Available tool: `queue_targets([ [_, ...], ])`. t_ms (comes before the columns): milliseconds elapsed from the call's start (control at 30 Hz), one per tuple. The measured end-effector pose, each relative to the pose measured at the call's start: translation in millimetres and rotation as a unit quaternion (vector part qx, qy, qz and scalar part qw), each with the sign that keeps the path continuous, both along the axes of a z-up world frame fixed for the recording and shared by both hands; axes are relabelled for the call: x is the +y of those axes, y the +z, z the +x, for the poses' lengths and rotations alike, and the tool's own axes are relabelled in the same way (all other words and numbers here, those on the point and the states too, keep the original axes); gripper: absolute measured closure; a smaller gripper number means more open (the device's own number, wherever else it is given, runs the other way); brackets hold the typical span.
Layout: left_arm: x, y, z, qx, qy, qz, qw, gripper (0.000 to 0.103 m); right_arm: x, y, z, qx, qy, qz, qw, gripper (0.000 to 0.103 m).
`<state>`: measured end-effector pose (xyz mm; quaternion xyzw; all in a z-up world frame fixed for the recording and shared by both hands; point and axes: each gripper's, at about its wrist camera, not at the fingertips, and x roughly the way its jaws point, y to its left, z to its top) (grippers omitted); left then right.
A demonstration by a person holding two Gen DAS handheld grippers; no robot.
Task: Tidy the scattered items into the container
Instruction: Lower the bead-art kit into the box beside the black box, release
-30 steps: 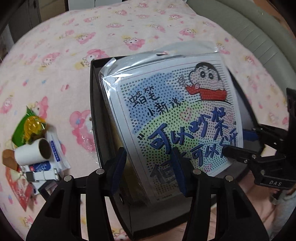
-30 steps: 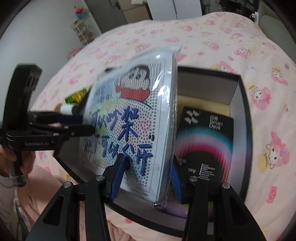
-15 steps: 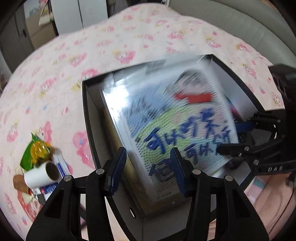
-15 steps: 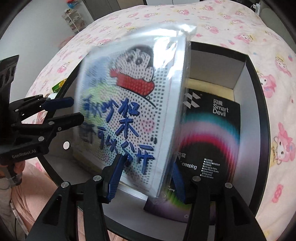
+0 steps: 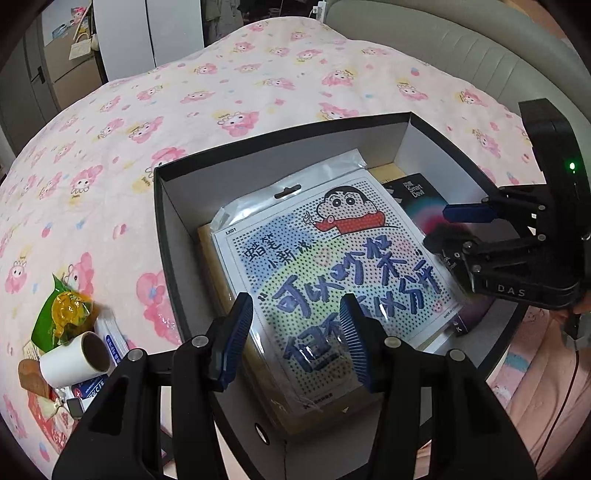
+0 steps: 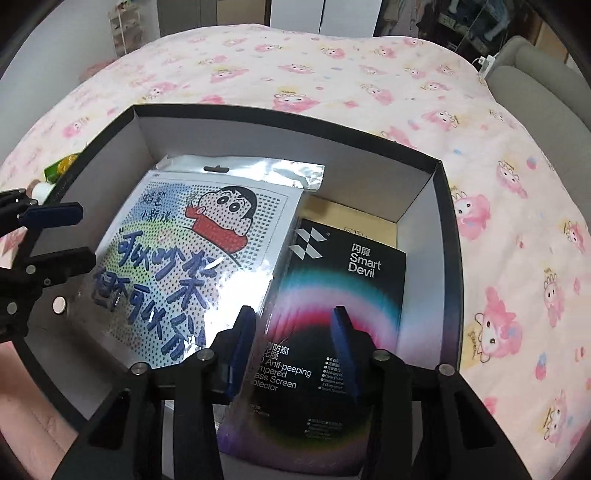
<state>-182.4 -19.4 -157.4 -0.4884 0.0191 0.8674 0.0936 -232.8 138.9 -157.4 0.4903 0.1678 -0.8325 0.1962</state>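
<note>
i'm working over a bed with a pale pink bedspread [image 5: 258, 85] printed with pink cartoon figures; a grey padded headboard [image 5: 461, 40] curves behind it, and white cupboard doors [image 5: 155, 33] stand past the bed's far edge.

the black box [image 5: 162, 229] with white inner walls sits on the bedspread, and i'll place everything from it. inside, on the side toward my left gripper, lies the cartoon packet [image 5: 332, 266], a clear sleeve with a hang hole, a dotted print of a boy in a red scarf, and big blue chinese brush writing; small type in one corner reads "made in china". beside it in the box, partly under the packet's edge, is the black carton [image 6: 343, 295] marked "smart devil", with "anti-peeping", "tempered", "glass screen protector" lower down.

outside the box, beyond its left wall, is the loose pile: a white cardboard tube [image 5: 75, 363], a green and yellow wrapper [image 5: 62, 317], a white sachet with blue print [image 5: 114, 343] and a red packet [image 5: 44, 417].

my left gripper [image 5: 295, 343] hangs over the box's near end, jaws spread wide, nothing between them, the packet lying below. my right gripper [image 6: 293, 349] sits over the near rim, jaws equally apart and empty, above the black carton.
</note>
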Motion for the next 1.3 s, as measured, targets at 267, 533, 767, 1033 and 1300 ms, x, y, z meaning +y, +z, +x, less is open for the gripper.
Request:
queue_targets([
  [267, 13.9, -5.1, -1.5, -0.001, -0.016, 0.003, 0.9999, 0.053, 9.8, 1.7, -8.5, 0.018, -0.018, -0.012, 1.000, 0.072],
  [533, 13.7, -5.1, -1.9, 0.002, -0.010, 0.008, 0.9999, 0.053, -12.6, -7.5, 1.9, -0.046, 0.055, -0.054, 0.996, 0.073],
  [767, 15.6, -6.8, -1.4, 0.005, -0.015, 0.009, 0.9998, 0.053, 5.1, 3.4, 6.9, -0.006, 0.022, -0.041, 0.999, 0.072],
  [1033, 12.0, 7.4, -0.4, 0.036, -0.018, 0.032, 0.9987, 0.047, 33.1, 6.1, 4.7, -0.028, -0.022, -0.081, 0.996, 0.070],
  [1300, 6.6, 49.5, 3.0, 0.082, 0.007, 0.021, 0.9964, 0.027, 19.0, 38.9, 24.0, 0.013, -0.027, -0.125, 0.992, 0.045],
])
